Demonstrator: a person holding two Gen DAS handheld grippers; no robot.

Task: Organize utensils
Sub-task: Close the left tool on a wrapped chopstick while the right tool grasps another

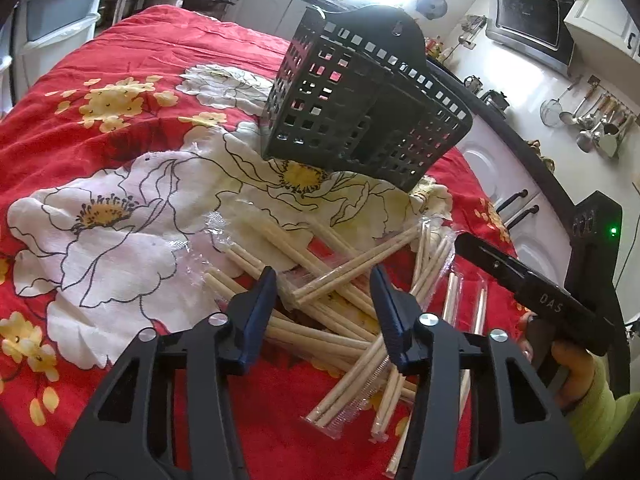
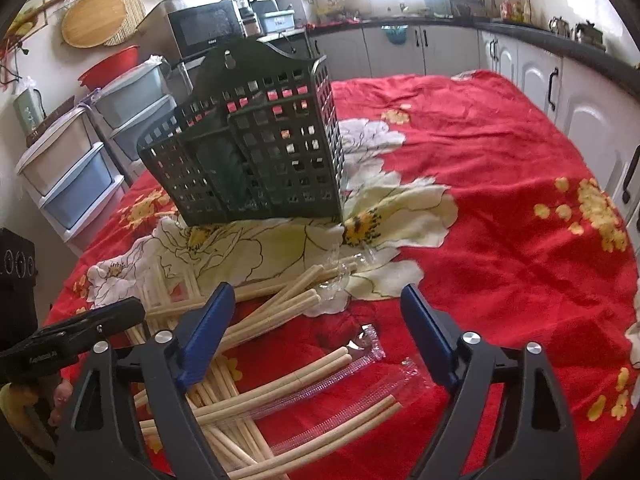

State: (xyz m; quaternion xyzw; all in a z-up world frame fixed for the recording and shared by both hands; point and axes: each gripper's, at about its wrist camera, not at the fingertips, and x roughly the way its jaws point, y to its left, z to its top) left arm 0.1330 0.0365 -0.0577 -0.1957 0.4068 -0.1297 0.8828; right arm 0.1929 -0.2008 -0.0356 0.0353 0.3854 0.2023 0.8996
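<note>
A black perforated utensil holder (image 1: 360,108) (image 2: 256,152) stands upright on the flowered cloth, beyond both grippers. In front of it lies a loose pile of pale wooden chopsticks (image 1: 332,320) (image 2: 280,308), some pairs in clear plastic sleeves. My left gripper (image 1: 323,278) hangs low over the pile, its blue jaws partly apart. A chopstick pair crosses between them, and the pads do not press on it. My right gripper (image 2: 317,294) is spread wide above the pile's right edge, over two sleeved pairs (image 2: 320,372), gripping nothing.
A red floral cloth (image 2: 500,208) covers the whole table. Kitchen cabinets (image 2: 592,120) run along the right, and plastic drawer units (image 2: 76,176) stand at the left. A hand in a yellow-green sleeve (image 1: 592,392) holds the right gripper's black body (image 1: 536,292).
</note>
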